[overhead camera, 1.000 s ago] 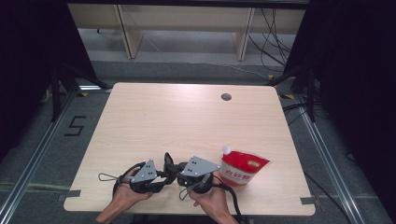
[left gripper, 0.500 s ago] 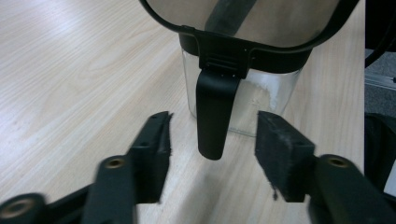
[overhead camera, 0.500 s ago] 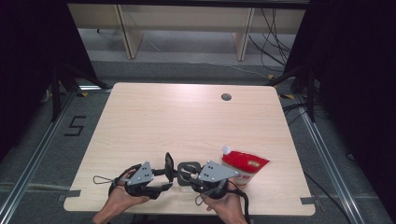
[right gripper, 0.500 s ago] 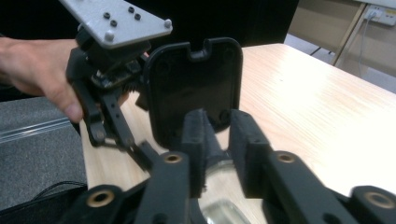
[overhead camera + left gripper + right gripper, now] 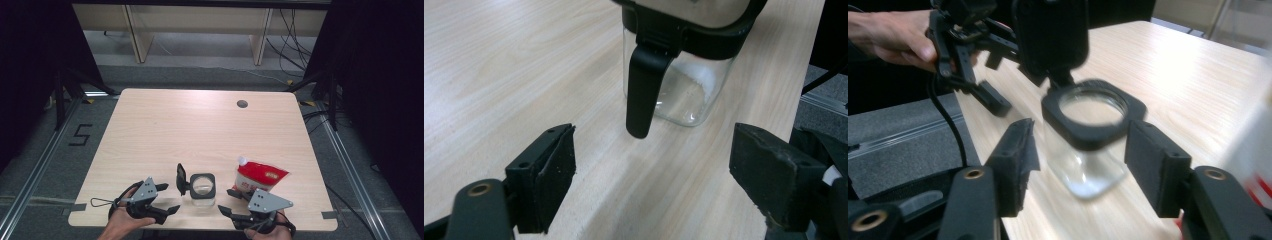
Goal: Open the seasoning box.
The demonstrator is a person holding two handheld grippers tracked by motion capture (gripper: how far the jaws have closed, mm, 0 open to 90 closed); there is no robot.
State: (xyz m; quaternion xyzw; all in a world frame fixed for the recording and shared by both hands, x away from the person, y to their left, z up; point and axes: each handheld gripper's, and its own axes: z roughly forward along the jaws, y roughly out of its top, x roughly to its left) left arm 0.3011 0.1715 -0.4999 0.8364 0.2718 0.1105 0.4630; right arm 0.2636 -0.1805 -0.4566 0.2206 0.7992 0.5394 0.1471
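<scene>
I have just let both grippers spread and drawn them off the glass jar [image 5: 202, 189], which stands freed near the table's [image 5: 200, 125] front edge, lid apparently flipped up. Left gripper [image 5: 167, 199] and right gripper [image 5: 231, 201] hold nothing; the red pouch [image 5: 260, 179] seems next.

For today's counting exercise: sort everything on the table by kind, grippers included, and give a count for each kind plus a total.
Glass jar with its black lid flipped open: 1
Red and white pouch: 1
Grippers, left gripper and right gripper, both open: 2
Total: 4
</scene>
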